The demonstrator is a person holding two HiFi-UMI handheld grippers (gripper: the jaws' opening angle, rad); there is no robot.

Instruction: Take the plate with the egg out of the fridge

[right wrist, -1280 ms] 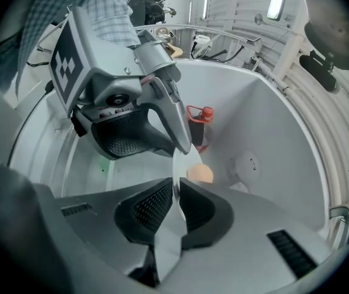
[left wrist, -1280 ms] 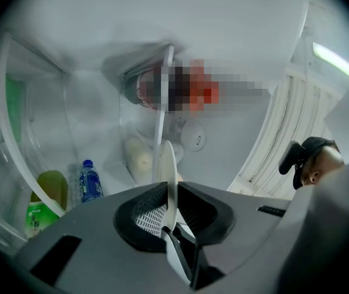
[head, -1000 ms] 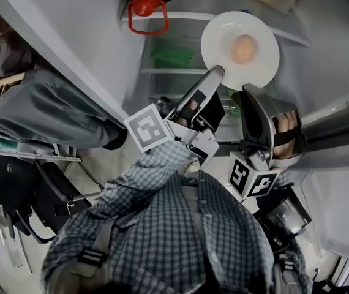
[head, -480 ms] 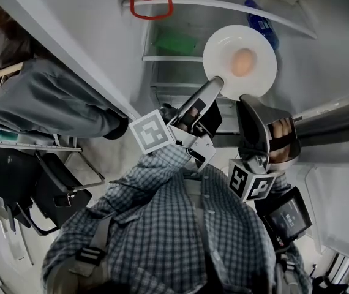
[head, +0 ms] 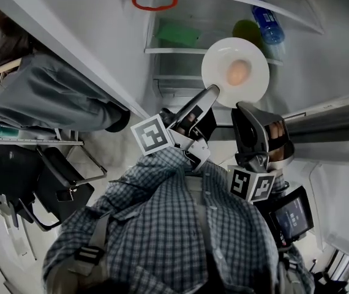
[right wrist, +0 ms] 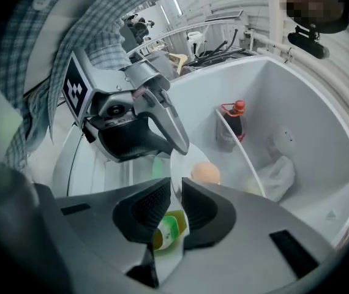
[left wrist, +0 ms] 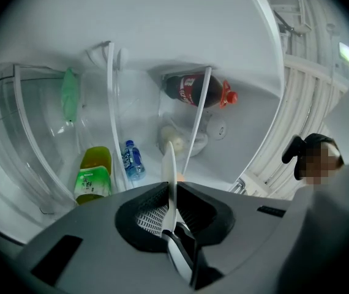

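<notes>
A white plate [head: 251, 78] with a brownish egg [head: 238, 72] on it hangs in front of the open fridge shelves. My left gripper [head: 213, 92] is shut on its lower left rim. In the left gripper view the plate [left wrist: 169, 164] stands edge-on between the jaws. My right gripper [head: 243, 107] meets the plate's lower rim. In the right gripper view the rim [right wrist: 176, 176] sits in the narrow gap between the jaws, with the egg [right wrist: 206, 172] just beyond and the left gripper [right wrist: 180, 141] on the far rim.
On the fridge shelves lie a cola bottle [left wrist: 196, 90] with a red cap, a blue water bottle [head: 266, 20], a green bottle [left wrist: 92, 179] and a bagged item [left wrist: 180, 138]. The fridge door [head: 70, 35] stands at the left. Another person's grey trousers [head: 46, 103] are beside it.
The plate with the egg has come out from the shelf toward my body, and both grippers have moved back with it. The blue bottle and green bottle behind it now show.
</notes>
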